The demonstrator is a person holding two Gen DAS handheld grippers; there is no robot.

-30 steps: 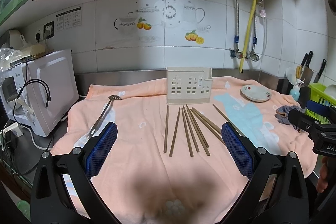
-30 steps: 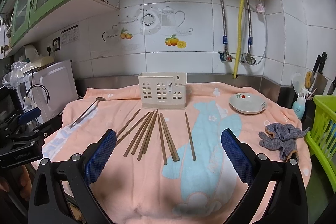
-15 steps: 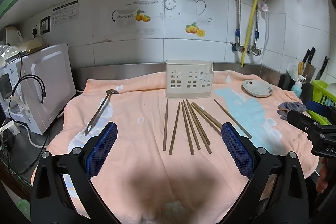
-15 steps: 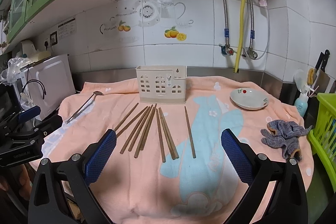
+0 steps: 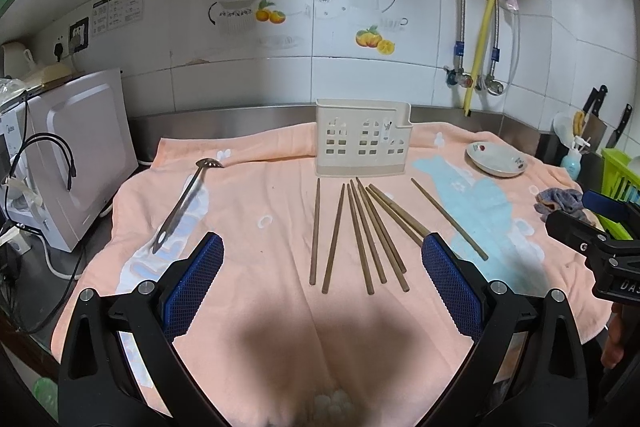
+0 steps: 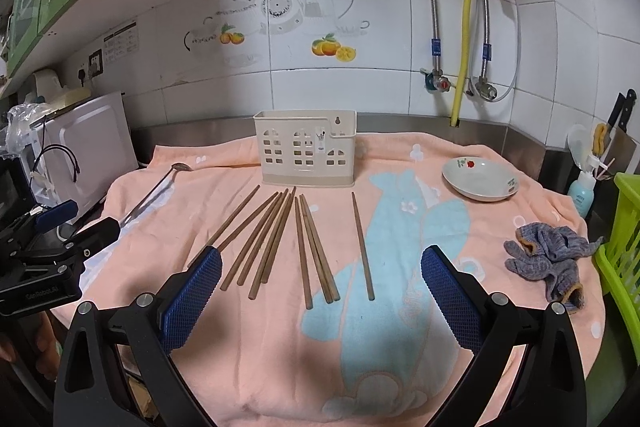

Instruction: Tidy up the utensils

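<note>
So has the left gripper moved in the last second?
Yes. In its own view the utensil holder now sits lower against the tiled wall and the cloth looks nearer, so the left gripper has tilted or risen slightly; jaws open.

Eight chopsticks (image 6: 304, 251), one holder (image 6: 306, 155), one ladle (image 5: 186, 201).

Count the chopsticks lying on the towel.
9 chopsticks, as best I can tell, all on the towel before the holder. Five fan out left, three bunch in the middle, one lies alone right. Overlaps may hide another.
</note>
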